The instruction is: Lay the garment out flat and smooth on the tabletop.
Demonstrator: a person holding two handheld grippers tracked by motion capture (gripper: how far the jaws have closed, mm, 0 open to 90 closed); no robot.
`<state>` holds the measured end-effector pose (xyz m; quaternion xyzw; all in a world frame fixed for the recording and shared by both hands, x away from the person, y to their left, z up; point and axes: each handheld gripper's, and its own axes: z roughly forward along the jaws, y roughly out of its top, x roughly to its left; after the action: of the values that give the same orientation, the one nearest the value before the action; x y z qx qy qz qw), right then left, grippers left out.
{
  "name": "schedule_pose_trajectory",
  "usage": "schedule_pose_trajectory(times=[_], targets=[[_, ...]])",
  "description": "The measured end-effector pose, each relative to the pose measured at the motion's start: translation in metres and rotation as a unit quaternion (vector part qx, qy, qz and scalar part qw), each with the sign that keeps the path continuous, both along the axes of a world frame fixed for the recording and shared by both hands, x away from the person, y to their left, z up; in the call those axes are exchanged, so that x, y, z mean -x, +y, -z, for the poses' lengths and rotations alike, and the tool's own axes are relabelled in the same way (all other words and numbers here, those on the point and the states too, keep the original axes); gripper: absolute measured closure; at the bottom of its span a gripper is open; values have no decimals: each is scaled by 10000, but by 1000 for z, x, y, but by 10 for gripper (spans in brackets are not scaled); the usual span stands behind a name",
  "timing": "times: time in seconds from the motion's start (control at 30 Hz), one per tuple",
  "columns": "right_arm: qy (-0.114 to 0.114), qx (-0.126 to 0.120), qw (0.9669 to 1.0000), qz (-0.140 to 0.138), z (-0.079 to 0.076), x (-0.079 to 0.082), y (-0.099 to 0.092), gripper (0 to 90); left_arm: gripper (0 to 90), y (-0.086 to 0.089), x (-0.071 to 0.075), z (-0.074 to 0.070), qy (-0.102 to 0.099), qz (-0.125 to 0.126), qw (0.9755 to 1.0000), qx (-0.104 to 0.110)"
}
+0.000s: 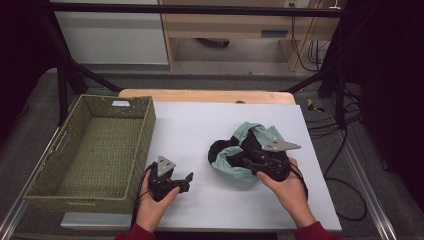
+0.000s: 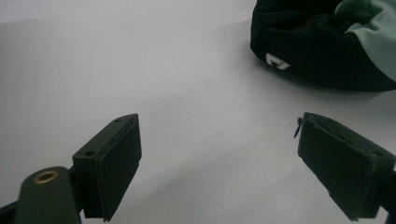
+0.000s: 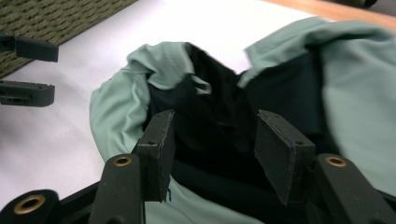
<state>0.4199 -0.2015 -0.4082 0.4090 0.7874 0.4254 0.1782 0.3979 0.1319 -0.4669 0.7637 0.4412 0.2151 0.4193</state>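
A crumpled garment [image 1: 227, 167] in pale green and black lies in a heap on the right half of the white table top [image 1: 195, 125]. My right gripper [image 1: 248, 162] hangs over the heap from its right side, jaws partly open above the black fabric [image 3: 210, 107], and no pad visibly presses on the cloth. In its own view the right gripper [image 3: 215, 144] has the garment [image 3: 116, 112] spread beneath and beyond it. My left gripper [image 1: 189, 180] rests low on the table to the left of the heap, wide open with nothing between its pads [image 2: 116, 163]. The garment's black edge [image 2: 322, 51] with a small white logo lies ahead of it.
A green woven basket [image 1: 145, 130] stands at the table's left edge; its weave also shows in the right gripper view [image 3: 56, 18]. A wooden strip [image 1: 205, 95] borders the far side. Black frame poles and cables stand beyond the table.
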Motion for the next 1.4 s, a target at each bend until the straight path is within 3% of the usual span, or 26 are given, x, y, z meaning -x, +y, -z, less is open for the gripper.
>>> schedule_pose_trajectory(times=[0.13, 0.33, 0.57, 0.73, 0.83, 0.9, 1.03, 1.13, 1.4], targets=[[63, 43, 9999, -134, 4, -9, 17, 567, 132, -1, 1, 0, 57, 20, 10000, 52], [135, 58, 9997, -204, 2, -26, 41, 849, 133, -1, -1, 0, 74, 14, 9999, 102], [-175, -8, 9980, -611, -20, -26, 75, 868, 138, 1, -1, 1, 84, -2, 9999, 56], [-283, -158, 9966, -758, -25, -30, 93, 868, 139, 3, 0, 1, 99, -50, 9999, -1], [-186, -228, 9968, -744, -21, -35, 97, 840, 140, 3, -1, 1, 61, -85, 9999, 25], [-135, -201, 9967, -778, -17, -36, 98, 745, 141, 4, -1, 0, 57, -109, 9999, 22], [-199, 5, 9979, -615, -15, -35, 95, 559, 148, 3, -6, 3, 50, -159, 9999, 21], [-261, 186, 9979, -570, -18, -33, 90, 488, 148, 3, -6, 3, 54, -164, 9998, -30], [-343, 206, 9989, -228, -26, -22, 59, 425, 145, 7, -5, 2, 94, -150, 9998, 56]])
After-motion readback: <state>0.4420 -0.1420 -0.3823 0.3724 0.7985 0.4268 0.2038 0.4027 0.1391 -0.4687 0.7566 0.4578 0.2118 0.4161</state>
